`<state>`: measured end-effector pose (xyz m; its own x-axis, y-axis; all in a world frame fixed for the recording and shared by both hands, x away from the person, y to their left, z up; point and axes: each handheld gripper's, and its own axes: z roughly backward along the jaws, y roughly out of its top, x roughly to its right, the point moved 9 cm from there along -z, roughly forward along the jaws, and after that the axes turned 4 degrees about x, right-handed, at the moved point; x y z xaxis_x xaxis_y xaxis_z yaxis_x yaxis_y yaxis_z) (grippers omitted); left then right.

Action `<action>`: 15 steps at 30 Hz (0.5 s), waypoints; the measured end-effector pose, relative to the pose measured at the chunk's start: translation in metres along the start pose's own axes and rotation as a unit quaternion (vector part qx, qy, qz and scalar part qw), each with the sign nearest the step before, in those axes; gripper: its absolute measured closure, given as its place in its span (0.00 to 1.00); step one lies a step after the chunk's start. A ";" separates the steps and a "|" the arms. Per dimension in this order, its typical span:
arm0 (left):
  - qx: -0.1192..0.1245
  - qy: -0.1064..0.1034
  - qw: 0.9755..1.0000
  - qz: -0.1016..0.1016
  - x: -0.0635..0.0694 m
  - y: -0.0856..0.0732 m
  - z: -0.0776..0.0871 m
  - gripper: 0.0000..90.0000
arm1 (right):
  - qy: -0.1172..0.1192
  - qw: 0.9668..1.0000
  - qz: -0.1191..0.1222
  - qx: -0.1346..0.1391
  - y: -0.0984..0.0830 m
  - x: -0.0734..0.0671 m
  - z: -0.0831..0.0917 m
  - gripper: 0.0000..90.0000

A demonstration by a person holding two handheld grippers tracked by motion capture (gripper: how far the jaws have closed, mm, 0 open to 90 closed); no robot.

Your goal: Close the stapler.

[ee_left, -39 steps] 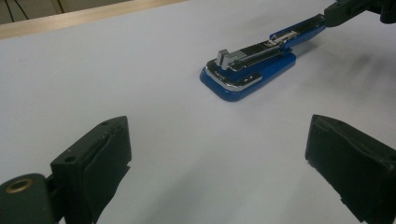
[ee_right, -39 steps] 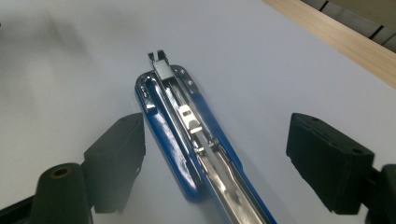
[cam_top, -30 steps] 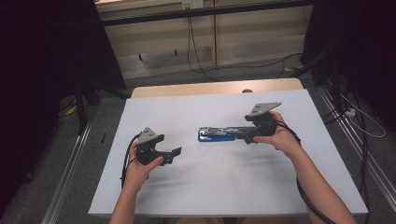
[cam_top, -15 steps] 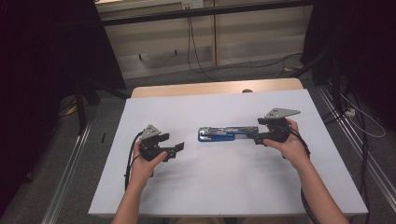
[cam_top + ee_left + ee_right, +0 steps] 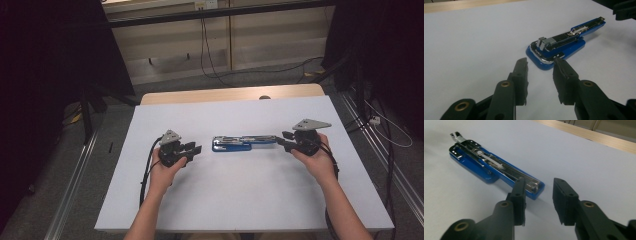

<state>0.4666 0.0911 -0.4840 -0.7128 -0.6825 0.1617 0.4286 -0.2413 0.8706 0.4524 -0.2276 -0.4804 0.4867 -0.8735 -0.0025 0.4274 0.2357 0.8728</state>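
A blue stapler (image 5: 243, 143), swung open flat, lies mid-bench (image 5: 225, 200) between the left hand-held gripper (image 5: 192, 148) and right hand-held gripper (image 5: 281, 139), both empty, jaws just narrowed but still parted.

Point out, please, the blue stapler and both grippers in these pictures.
Blue stapler (image 5: 231, 144): high view, its blue base.
Left gripper (image 5: 540, 68): left gripper view, between its fingertips.
Right gripper (image 5: 539, 187): right gripper view, between its fingertips.
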 end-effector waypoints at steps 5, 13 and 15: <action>-0.013 0.002 1.000 -0.008 0.000 0.000 -0.010 0.86 | -0.006 1.000 -0.003 -0.006 -0.007 0.006 0.003 0.92; -0.026 0.002 1.000 -0.011 0.001 -0.006 -0.032 1.00 | -0.026 0.999 -0.004 -0.032 -0.020 0.014 -0.003 1.00; -0.033 -0.003 0.999 -0.012 0.003 -0.008 -0.037 1.00 | -0.025 0.999 -0.003 -0.042 -0.024 0.013 -0.007 1.00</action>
<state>0.4813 0.0656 -0.5079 -0.7260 -0.6724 0.1442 0.4474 -0.3026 0.8415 0.4536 -0.2422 -0.5049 0.4469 -0.8944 0.0180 0.4930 0.2630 0.8293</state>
